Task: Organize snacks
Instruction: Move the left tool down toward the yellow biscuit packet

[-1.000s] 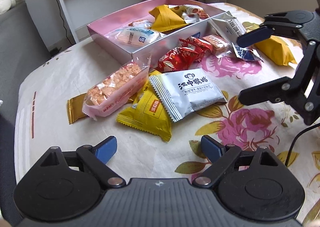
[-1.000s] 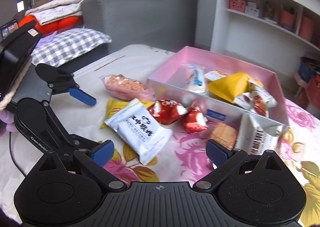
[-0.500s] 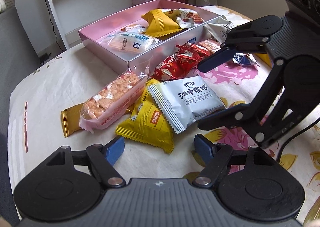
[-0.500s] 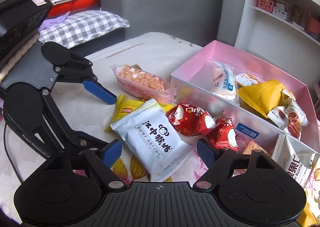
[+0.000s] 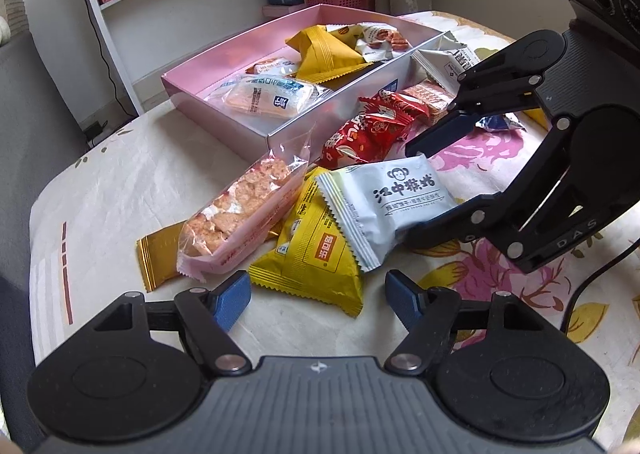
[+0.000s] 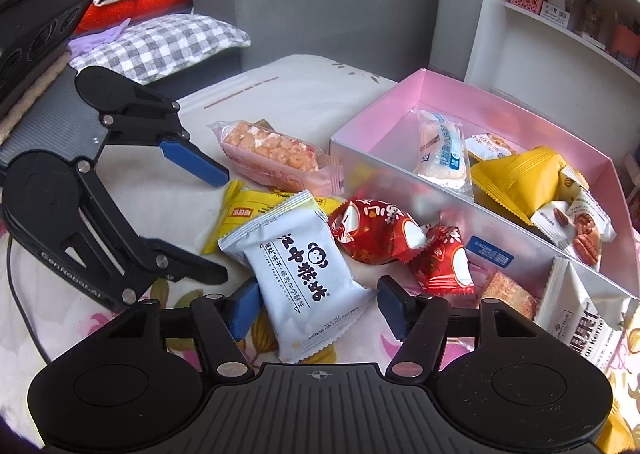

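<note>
White foil biscuit packet lies on the flowered counter atop a yellow packet, just short of the pink box. The right gripper straddles its near end, jaws closing, pads seemingly not yet pressing. The left gripper, jaws also narrowing and empty, hovers by the yellow packet. A shallow pinch on slick foil could slip, or drag the yellow packet along

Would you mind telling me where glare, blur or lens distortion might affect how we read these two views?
Left wrist view: the shelf unit bows from fisheye distortion, and the clear biscuit wrapper glints. Right wrist view: the box's silver wall smears red reflections of the red packets, and the white shelves look washed out.
</note>
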### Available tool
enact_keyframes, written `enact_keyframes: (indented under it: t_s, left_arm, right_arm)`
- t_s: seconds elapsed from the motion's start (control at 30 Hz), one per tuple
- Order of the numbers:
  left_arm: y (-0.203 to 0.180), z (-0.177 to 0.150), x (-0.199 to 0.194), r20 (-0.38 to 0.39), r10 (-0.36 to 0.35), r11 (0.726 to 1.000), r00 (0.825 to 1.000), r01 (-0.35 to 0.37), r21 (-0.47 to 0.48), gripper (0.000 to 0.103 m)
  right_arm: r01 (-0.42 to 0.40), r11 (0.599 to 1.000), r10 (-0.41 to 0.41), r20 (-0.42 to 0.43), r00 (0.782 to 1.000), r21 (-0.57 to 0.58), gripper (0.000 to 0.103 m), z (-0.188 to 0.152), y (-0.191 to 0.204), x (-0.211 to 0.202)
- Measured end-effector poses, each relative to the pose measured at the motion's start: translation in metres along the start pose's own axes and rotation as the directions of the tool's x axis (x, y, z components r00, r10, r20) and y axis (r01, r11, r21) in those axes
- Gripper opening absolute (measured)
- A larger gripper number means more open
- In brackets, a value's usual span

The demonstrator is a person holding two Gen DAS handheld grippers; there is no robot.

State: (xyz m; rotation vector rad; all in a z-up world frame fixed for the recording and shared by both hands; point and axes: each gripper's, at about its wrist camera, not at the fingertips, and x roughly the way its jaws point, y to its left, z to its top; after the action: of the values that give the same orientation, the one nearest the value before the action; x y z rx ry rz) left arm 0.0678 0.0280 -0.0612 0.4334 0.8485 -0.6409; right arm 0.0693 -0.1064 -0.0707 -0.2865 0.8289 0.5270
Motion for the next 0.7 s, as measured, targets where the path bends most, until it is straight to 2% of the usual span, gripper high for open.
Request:
enact_keyframes:
  t_s: [0.13,0.27,0.47,0.7]
  left_arm:
    - [-0.003,0.003,0.000,0.009,-0.013,1.000,1.000,0.013,0.015,0.070]
    - [-0.008,0.006,0.006,0.007,-0.001,1.000,1.000,0.001,0.028,0.070]
    - [-0.006,0.012,0.013,0.023,0.009,1.000,1.000,-0.009,-0.001,0.070]
    - [-0.012,0.019,0.017,0.027,0.000,1.000,1.000,0.000,-0.001,0.074]
  right_arm:
    - [0.012,1.000,-0.012,-0.030,0.999,-0.002,0.063,-0.006,-0.004,-0.009]
    - [0.025,1.000,-0.024,-0.095,0.995,0.011,0.063,-0.014,-0.009,-0.015]
    - [0.029,0.998,-0.021,-0.153,0.988,0.052,0.063,-0.024,-0.018,-0.030]
    - [0.024,0.999,-0.019,-0.101,0.995,0.046,0.071,-0.029,-0.021,-0.033]
